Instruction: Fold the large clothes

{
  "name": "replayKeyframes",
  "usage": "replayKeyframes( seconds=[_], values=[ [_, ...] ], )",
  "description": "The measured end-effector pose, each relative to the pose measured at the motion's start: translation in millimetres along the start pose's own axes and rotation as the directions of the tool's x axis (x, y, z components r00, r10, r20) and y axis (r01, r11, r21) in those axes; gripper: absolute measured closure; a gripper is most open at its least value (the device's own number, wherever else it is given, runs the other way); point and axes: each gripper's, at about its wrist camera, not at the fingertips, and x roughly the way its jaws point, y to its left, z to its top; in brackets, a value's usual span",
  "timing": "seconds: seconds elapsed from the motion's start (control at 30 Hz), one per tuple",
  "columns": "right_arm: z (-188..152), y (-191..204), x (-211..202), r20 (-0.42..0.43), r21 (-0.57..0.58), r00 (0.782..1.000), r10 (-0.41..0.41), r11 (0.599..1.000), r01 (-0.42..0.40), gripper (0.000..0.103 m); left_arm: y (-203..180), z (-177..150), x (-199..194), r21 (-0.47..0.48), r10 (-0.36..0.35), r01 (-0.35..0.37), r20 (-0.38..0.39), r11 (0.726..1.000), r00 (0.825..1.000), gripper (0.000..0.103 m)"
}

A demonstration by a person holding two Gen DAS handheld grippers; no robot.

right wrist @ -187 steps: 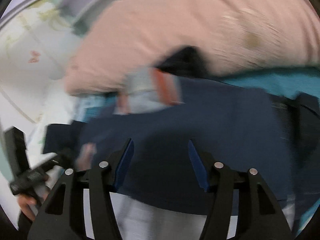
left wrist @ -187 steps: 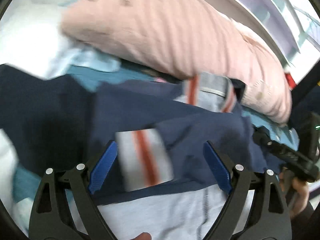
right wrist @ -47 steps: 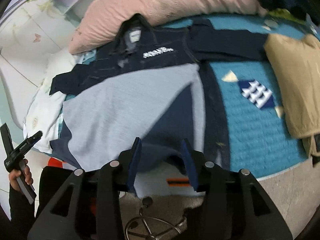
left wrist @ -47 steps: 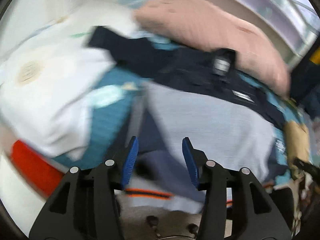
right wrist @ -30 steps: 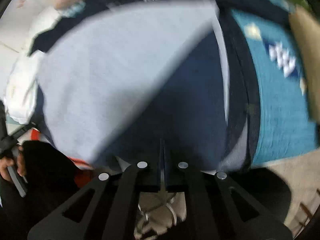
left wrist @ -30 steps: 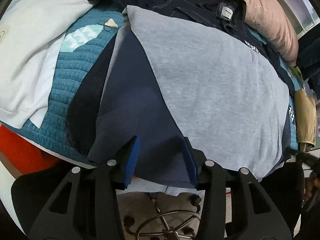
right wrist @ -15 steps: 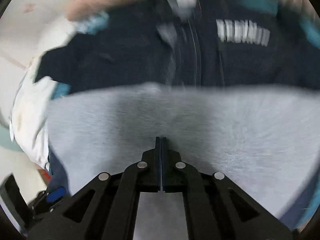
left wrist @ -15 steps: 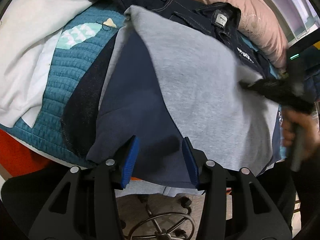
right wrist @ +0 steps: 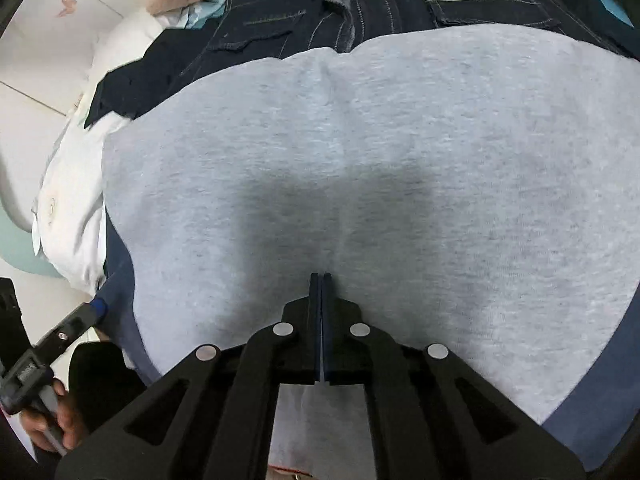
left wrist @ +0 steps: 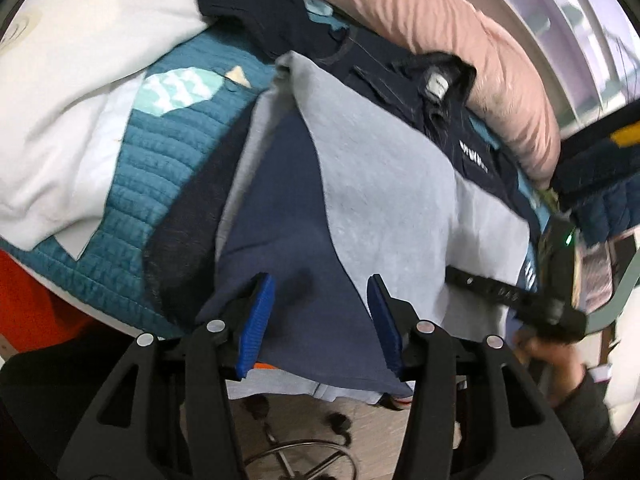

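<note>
Grey sweatshirt [right wrist: 380, 152] spread flat on the bed, over a denim jacket [right wrist: 360, 4].
Its navy sleeve [left wrist: 288, 240] runs from the near edge up toward the pillow [left wrist: 440, 40]. Only the left view shows the sleeve, the teal quilt [left wrist: 160, 176] and the white bedding [left wrist: 72, 64]; the right view shows the jacket lettering. The left gripper [left wrist: 318, 322] hovers over the sleeve, tongs apart. The right gripper [right wrist: 321, 320] is low over the grey cloth, tongs pressed together on nothing.

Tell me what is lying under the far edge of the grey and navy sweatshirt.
The grey and navy sweatshirt overlaps a dark denim jacket with white chest lettering. Only the jacket's collar, pockets and one sleeve show; its lower part is covered. The teal quilt shows beside them.
</note>
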Motion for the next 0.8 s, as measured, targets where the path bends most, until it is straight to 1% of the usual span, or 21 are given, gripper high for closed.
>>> replayKeyframes(
  seconds=[0.1, 0.17, 0.2, 0.23, 0.27, 0.3, 0.33, 0.4, 0.43, 0.47, 0.57, 0.7, 0.8],
  values=[
    [-0.4, 4.2, -7.6, 0.007, 0.005, 1.000, -0.008, 1.000, 0.008, 0.103, 14.5, 3.2, -11.7, -0.058, -0.013, 0.015, 0.028, 0.998, 1.000, 0.052],
    [-7.6, 9.0, -25.3, 0.002, 0.030, 1.000, 0.014, 0.999, -0.014, 0.099, 22.2, 5.6, -17.1, -0.087, -0.028, 0.032, 0.044, 0.996, 0.999, 0.051],
    [-14.8, 10.0, -31.1, 0.000, 0.025, 1.000, 0.027, 0.999, -0.027, 0.099, 26.4, 5.8, -20.3, -0.097, -0.023, 0.028, 0.053, 0.995, 0.998, 0.050],
    [-20.9, 11.5, -34.7, -0.006, 0.021, 0.999, 0.039, 0.999, -0.039, 0.099, 31.7, 5.6, -23.8, -0.107, 0.003, 0.004, 0.063, 0.994, 0.998, 0.046],
    [-27.4, 11.0, -36.0, -0.020, 0.022, 0.999, 0.041, 0.999, -0.040, 0.099, 34.5, 6.0, -24.0, -0.120, 0.017, -0.009, 0.071, 0.993, 0.997, 0.045],
    [-33.5, 8.8, -30.2, -0.040, 0.022, 0.999, 0.029, 0.999, -0.028, 0.103, 39.2, 5.9, -24.3, -0.136, 0.010, 0.000, 0.070, 0.991, 0.998, 0.045],
    [-38.3, 3.9, -21.0, -0.056, 0.025, 0.998, 0.027, 0.999, -0.026, 0.103, 42.8, 5.4, -23.2, -0.152, -0.005, 0.014, 0.064, 0.988, 0.998, 0.045],
    [-41.2, -10.5, -12.4, -0.039, 0.068, 0.996, 0.084, 0.994, -0.082, 0.103, 48.0, 5.7, -17.3, -0.179, -0.018, 0.025, 0.041, 0.984, 0.999, 0.045],
    [-39.6, -12.8, -12.7, -0.043, 0.088, 0.994, 0.100, 0.991, -0.096, 0.103, 47.5, 5.1, -11.9, -0.184, -0.022, 0.026, 0.025, 0.983, 0.999, 0.045],
    [-37.8, -12.1, -13.3, -0.048, 0.088, 0.994, 0.100, 0.992, -0.095, 0.103, 49.1, 4.5, -7.4, -0.190, -0.020, 0.019, -0.002, 0.982, 1.000, 0.045],
    [-35.3, -9.1, -13.1, -0.050, 0.064, 0.995, 0.085, 0.995, -0.082, 0.103, 45.0, 1.0, 0.4, -0.194, -0.047, 0.040, -0.034, 0.980, 0.998, 0.045],
    [-35.2, -9.5, -14.9, -0.047, 0.068, 0.995, 0.087, 0.994, -0.084, 0.103, 41.6, -5.4, 15.6, -0.185, -0.044, 0.025, -0.104, 0.982, 0.994, 0.045],
    [-35.8, -9.0, -14.1, -0.044, 0.071, 0.995, 0.089, 0.994, -0.086, 0.103, 40.8, -7.9, 20.5, -0.184, -0.046, 0.022, -0.126, 0.983, 0.991, 0.046]
  ],
)
